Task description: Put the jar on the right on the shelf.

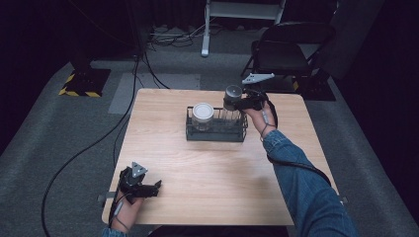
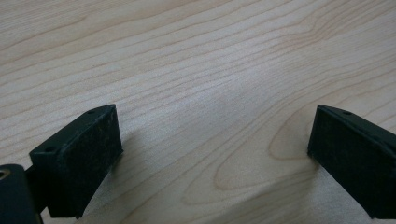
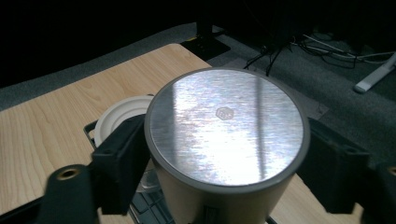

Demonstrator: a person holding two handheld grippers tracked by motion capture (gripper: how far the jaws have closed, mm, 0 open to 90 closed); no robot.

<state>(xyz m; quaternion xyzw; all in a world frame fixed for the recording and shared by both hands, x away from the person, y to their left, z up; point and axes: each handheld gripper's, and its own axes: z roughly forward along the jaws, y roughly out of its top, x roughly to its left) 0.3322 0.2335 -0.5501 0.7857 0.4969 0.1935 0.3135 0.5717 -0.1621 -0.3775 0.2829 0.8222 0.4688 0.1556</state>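
We held a jar with a brushed metal lid [image 3: 226,128] in the right gripper [image 1: 237,102], its jaws pinching the jar from both sides just under the lid's rim. In the high view the jar [image 1: 232,94] sat at the right end of a black wire rack [image 1: 215,133], raised so that its lid stood above the rack's top rail; whether its base touched the rack's floor we could not tell. Just beside it, in the rack's left part, stood a second jar with a white lid [image 1: 203,111], which the right gripper view showed behind the left jaw [image 3: 122,117]. The rack rested on the far half of the pale wooden worktop [image 1: 207,182], near its middle.

Our right forearm, in a blue denim sleeve [image 1: 306,187], reached across the worktop's right side to the jar. The left gripper [image 1: 150,189] lay well apart from the rack, low over the near left corner of the worktop. In the left gripper view its jaws were spread wide with nothing between them, only bare wood grain [image 2: 210,93] beneath. Beyond the worktop we saw grey carpet, a folding chair [image 1: 284,49] and loose cables [image 1: 148,64].
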